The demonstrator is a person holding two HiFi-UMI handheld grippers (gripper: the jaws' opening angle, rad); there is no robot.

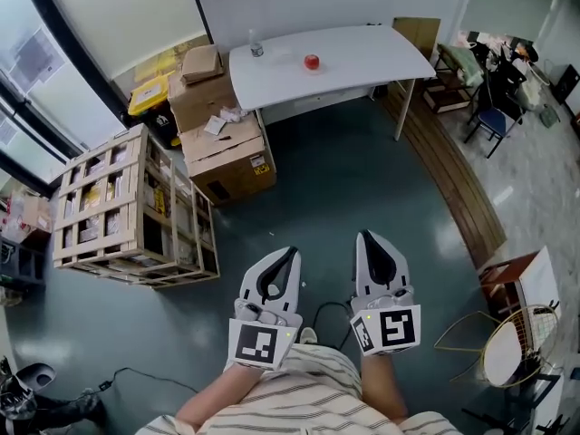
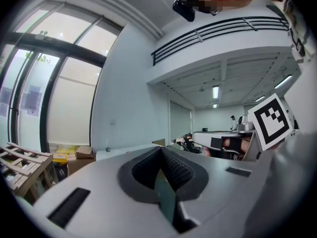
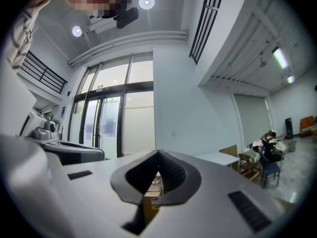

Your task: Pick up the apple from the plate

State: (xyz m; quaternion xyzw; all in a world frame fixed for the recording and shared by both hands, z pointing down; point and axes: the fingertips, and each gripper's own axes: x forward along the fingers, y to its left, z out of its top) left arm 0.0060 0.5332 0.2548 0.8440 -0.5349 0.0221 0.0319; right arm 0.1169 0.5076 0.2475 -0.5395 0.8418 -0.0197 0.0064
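A small red apple point(image 1: 311, 62) lies on a white table point(image 1: 372, 57) at the far end of the room in the head view; no plate under it can be made out from here. Both grippers are held close to my body, far short of the table. The left gripper point(image 1: 290, 251) points toward the table with its jaws together and nothing in them. The right gripper point(image 1: 364, 235), beside it, is likewise shut and empty. The left gripper view shows its shut tips point(image 2: 161, 148) with the table faint beyond. In the right gripper view the tips point(image 3: 158, 152) meet in front of a cardboard box.
A clear bottle point(image 1: 256, 48) stands on the table's left end. Stacked cardboard boxes point(image 1: 222, 143), a yellow bin point(image 1: 149, 96) and a wooden crate point(image 1: 127, 211) line the left. Chairs and clutter point(image 1: 494, 116) fill the right; a wire rack point(image 1: 512, 347) stands near right. Dark floor lies between.
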